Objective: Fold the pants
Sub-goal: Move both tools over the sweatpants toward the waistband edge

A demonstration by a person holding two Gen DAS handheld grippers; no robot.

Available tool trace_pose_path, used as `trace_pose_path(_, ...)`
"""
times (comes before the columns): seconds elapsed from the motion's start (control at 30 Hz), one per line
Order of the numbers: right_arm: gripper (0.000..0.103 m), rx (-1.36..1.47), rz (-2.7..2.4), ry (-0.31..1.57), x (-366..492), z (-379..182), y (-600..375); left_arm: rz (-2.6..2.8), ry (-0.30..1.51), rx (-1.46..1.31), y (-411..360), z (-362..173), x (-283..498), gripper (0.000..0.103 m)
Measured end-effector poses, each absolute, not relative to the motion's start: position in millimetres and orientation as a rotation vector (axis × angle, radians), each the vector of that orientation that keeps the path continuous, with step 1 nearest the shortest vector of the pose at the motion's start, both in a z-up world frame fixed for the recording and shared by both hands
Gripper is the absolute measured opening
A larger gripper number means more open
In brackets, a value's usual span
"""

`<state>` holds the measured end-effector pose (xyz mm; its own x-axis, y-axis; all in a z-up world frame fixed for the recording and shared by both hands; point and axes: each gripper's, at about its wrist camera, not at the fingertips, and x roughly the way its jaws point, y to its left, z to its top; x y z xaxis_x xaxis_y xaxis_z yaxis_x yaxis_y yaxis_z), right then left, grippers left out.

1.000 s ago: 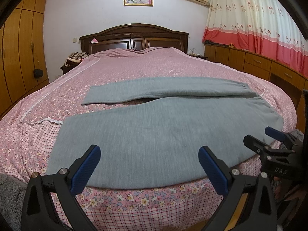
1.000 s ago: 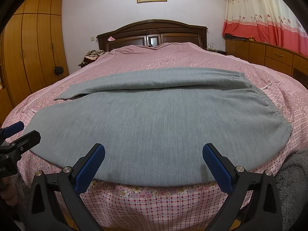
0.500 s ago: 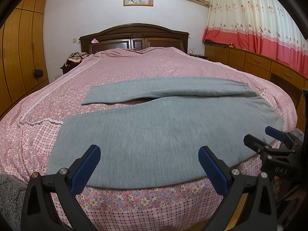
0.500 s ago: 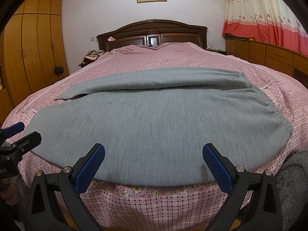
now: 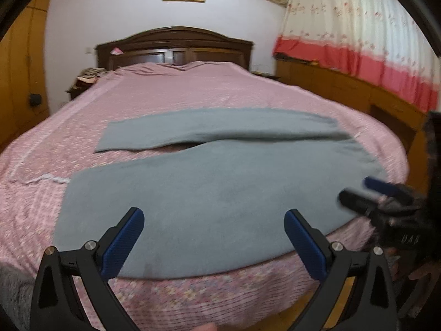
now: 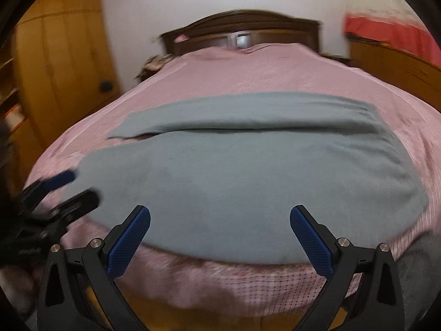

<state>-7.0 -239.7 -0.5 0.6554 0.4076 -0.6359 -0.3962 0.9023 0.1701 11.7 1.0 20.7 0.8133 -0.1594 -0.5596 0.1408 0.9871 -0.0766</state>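
A: Start at the fingers. What do you make of them?

B: The left gripper (image 5: pixel 213 237) has its jaws spread wide, with nothing between them. The pads (image 5: pixel 122 244) are blue, long and finely ribbed, on black arms with silver screws. The right gripper (image 6: pixel 220 235) stands the same: wide apart, holding nothing.

A: And beyond them?

B: The pants (image 5: pixel 209 193), grey, soft and matte, like knit or fleece. They lie flat across the near part of the bed (image 5: pixel 193 88), legs running left, waist to the right. The near leg reaches the bed's near edge, just past both sets of pads; the far leg angles away, a dark slit between them.

A: The cover?

B: Pink, floral on top, checked where it drops over the near edge.

A: Anything hard to read?

B: Plenty. The right wrist view is smeared by motion, so the headboard (image 6: pixel 242 31) and wardrobe (image 6: pixel 60 63) are soft shapes. Each gripper shows in the other's view only as a blurred black form at the frame's side. The curtain (image 5: pixel 363 44), cream over red, is cut off at the right.
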Motion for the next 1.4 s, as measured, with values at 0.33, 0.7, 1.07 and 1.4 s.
trace_pose_path(0.33, 0.103, -0.315, 0.737, 0.708, 40.4, 102.8, -279.4, -0.358, 0.602, 0.364, -36.6, 59.0, 65.0, 0.103)
trace_pose_path(0.7, 0.101, -0.781, 1.146, 0.873, 143.8, 112.9, -276.7, -0.649, 0.740, 0.764, -58.4, 83.5, 167.8, 0.103)
trace_pose_path(1.07, 0.101, -0.829, 1.161, 1.018, 222.6, 85.2, -252.8, -0.750, 0.912, 0.925, -58.5, 65.2, 244.2, 0.103)
trace_pose_path(1.4, 0.095, -0.761, 1.233, 1.138, 286.3, 57.1, -231.0, -0.798, 0.999, 0.885, -53.0, 40.0, 317.7, 0.097)
